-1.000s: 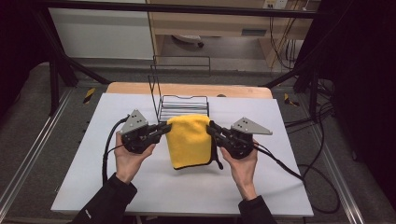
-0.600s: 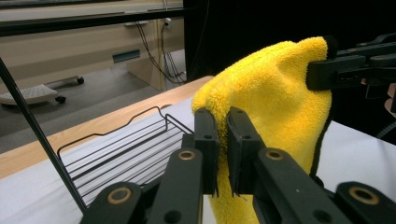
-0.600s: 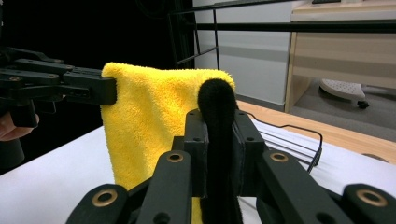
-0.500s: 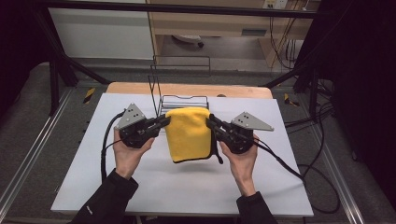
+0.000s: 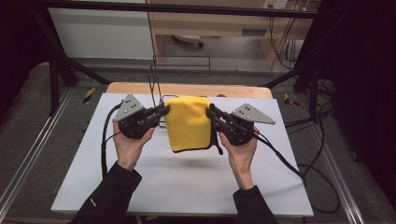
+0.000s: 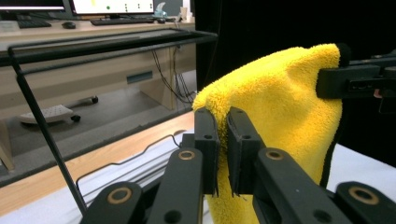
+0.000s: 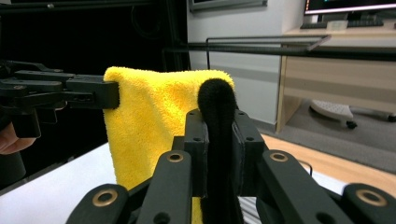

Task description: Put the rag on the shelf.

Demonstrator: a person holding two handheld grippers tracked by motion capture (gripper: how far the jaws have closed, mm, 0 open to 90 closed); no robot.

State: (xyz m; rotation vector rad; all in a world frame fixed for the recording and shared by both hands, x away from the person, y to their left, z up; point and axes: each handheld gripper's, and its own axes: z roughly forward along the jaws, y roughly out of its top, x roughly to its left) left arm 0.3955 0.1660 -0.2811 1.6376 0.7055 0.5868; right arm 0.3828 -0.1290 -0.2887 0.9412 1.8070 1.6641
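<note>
Raised since the earlier frame, together with both grippers: yellow cloth point(image 5: 188, 123), now clear of the white table point(image 5: 187, 186) and hanging folded between the two hands. At left, left gripper point(image 5: 161, 111), held in the left hand point(image 5: 130, 142), jaws closed down on the cloth's upper left corner, yellow pile pinched between the pads in the left gripper view point(image 6: 223, 149). Behind the cloth, black wire rack point(image 5: 156, 91) on the far part of the table. At right, right gripper point(image 5: 211, 112), held in the right hand point(image 5: 240, 149), jaws clamped on the upper right corner, black edging point(image 7: 215, 100) of the cloth rising between them.
</note>
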